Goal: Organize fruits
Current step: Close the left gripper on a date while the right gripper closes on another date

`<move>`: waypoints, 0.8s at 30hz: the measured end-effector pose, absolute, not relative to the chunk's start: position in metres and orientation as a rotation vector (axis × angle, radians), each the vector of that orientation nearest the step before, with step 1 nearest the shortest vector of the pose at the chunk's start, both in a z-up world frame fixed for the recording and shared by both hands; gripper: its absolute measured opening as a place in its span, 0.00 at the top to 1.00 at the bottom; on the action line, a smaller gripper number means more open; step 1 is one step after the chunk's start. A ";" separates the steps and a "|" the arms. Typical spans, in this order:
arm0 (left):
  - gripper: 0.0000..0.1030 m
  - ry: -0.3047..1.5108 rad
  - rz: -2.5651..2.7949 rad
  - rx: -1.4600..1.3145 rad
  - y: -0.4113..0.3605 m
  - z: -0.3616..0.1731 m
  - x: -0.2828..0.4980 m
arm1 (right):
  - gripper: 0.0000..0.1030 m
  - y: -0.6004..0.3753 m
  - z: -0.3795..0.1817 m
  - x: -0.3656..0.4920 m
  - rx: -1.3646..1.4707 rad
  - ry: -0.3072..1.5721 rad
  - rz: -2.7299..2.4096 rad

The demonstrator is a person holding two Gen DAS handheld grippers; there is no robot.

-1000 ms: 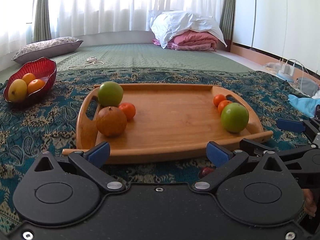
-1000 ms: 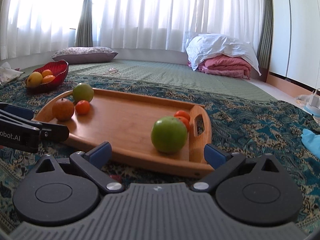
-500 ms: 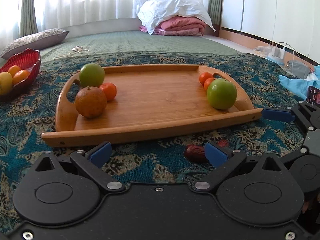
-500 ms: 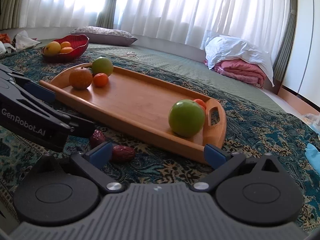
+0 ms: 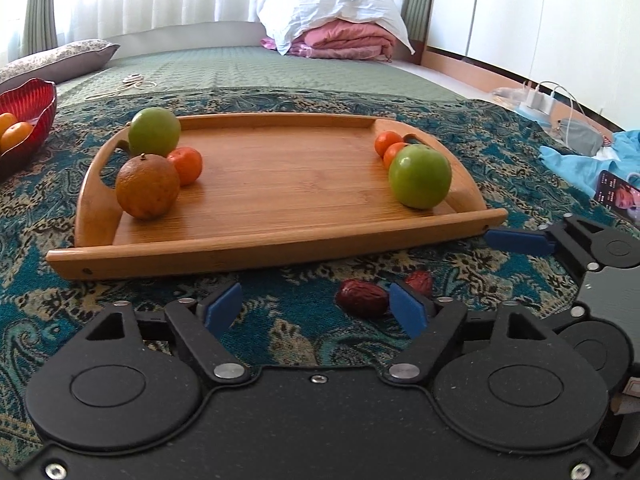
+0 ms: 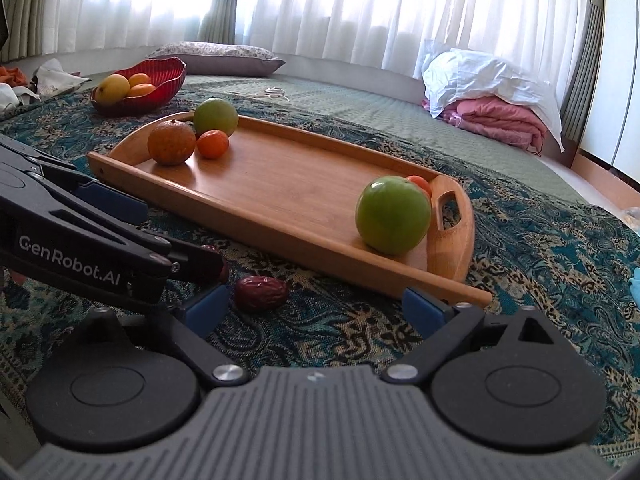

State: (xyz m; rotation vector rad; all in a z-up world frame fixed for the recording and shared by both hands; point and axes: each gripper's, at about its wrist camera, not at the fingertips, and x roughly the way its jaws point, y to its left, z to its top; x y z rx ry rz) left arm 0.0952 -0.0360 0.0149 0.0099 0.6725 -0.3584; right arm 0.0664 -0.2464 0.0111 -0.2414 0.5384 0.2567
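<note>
A wooden tray (image 5: 280,200) lies on the patterned cloth. At its left end sit a green apple (image 5: 154,131), a brown-orange fruit (image 5: 147,186) and a small tangerine (image 5: 185,165). At its right end sit a green apple (image 5: 420,176) and two small tangerines (image 5: 390,146). Two red dates (image 5: 362,298) lie on the cloth in front of the tray; one also shows in the right wrist view (image 6: 261,293). My left gripper (image 5: 316,308) is open and empty, just left of the dates. My right gripper (image 6: 316,306) is open and empty, with the date by its left finger.
A red bowl (image 6: 160,80) with yellow and orange fruit stands at the far left. A pillow (image 6: 216,56) and folded bedding (image 6: 492,96) lie at the back. Cables, a pouch and blue cloth (image 5: 580,152) lie at the right. The left gripper's arm (image 6: 80,248) crosses the right wrist view.
Both grippers have pulled back and risen from the tray's front edge. The two dates on the cloth have come into view. Both stay open.
</note>
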 end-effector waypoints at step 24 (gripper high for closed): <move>0.73 0.690 -0.429 -0.034 -0.041 0.017 0.093 | 0.55 -0.242 0.010 0.062 -0.146 0.567 0.314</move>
